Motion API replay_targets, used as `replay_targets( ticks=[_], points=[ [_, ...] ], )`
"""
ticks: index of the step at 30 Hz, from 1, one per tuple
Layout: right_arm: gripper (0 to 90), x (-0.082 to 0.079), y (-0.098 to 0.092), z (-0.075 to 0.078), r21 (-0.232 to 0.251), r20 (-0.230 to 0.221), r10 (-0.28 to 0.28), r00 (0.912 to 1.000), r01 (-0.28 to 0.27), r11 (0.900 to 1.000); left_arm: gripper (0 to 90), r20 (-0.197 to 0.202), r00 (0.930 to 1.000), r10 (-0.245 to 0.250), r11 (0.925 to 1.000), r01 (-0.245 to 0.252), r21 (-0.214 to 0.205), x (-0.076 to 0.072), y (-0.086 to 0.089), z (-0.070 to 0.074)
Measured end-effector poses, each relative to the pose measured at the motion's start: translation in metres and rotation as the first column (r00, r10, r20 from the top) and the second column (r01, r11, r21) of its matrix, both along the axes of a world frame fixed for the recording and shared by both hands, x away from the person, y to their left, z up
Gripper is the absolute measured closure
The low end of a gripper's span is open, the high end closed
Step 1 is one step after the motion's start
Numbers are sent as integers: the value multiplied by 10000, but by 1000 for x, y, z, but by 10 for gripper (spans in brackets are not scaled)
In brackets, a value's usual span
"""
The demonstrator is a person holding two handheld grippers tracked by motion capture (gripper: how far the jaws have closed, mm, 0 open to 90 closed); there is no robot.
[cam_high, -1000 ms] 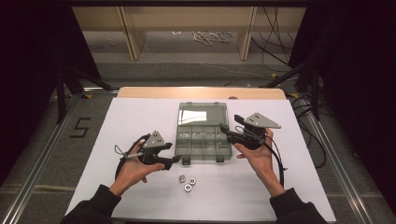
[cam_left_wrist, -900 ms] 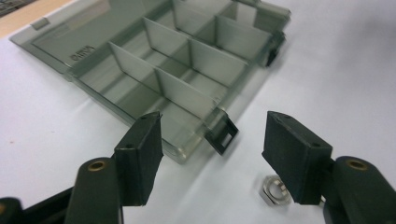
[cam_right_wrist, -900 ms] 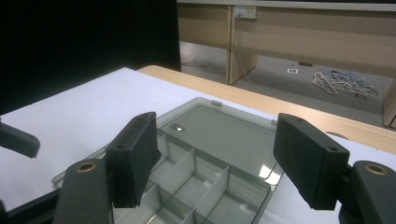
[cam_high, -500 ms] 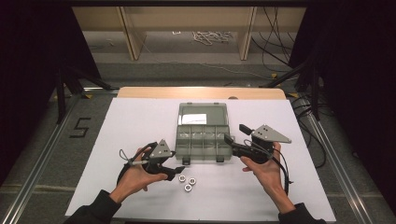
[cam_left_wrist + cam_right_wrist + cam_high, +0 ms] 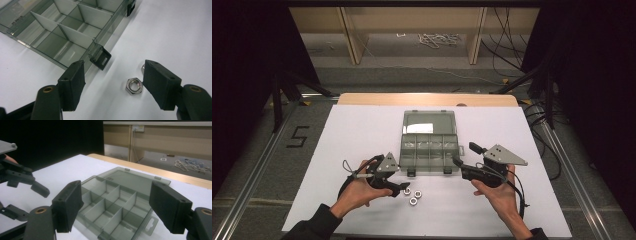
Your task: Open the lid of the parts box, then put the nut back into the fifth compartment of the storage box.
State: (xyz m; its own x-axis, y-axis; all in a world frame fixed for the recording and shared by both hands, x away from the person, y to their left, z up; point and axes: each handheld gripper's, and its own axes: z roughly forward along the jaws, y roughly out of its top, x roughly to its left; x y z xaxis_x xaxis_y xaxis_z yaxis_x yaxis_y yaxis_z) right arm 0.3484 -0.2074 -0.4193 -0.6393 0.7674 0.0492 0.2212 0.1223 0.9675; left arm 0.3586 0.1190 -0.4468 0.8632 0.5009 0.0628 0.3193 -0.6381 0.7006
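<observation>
Two sets of jaws are spread and empty, and both have just been opening further with nothing between them; your left gripper [image 5: 399,189] sits low near the front edge of the table, left of centre, and in the left gripper view a hex nut [image 5: 134,86] lies on the white surface just inside its right-hand jaw, apart from the left-hand one; your right gripper [image 5: 455,163] hovers at the front right corner of the open organiser box [image 5: 430,145], its jaws framing the divided compartments in the right gripper view without touching them; the three nuts [image 5: 412,194] lie loose in a small cluster just in front of the box's front wall, near the table's front edge; judge them as small, hard steel, light for your hand but smooth and low-lying, so they will likely skid on the white sheet or flip out if you pinch a corner; take one across two opposite flats, jaws coming down on either side until the pads bear squarely; the box looks like thin, clear plastic, light enough to slide if nudged, so steady it by its front wall or a corner, not by the black latches [image 5: 100,58].
</observation>
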Motion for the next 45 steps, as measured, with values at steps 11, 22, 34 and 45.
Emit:
replay_targets(
  ticks=[11,22,34,45],
  points=[
    [206,-20,2,-4,30,-471,259,9986,-257,9997,328,-352,9985,-430,9981,445,435,-7,-7,-3],
    [198,-34,2,-6,-291,-471,608,9970,-622,9976,333,-559,9975,-431,9950,479,875,-4,-9,-12],
    [203,-45,-3,-5,-403,-479,480,9977,-499,9979,363,-897,9941,-617,9859,747,1496,1,-10,-20],
    [210,-46,-4,-5,-319,-403,680,9969,-693,9971,443,-1186,9897,-802,9819,990,1617,2,-21,-27]
  ],
)
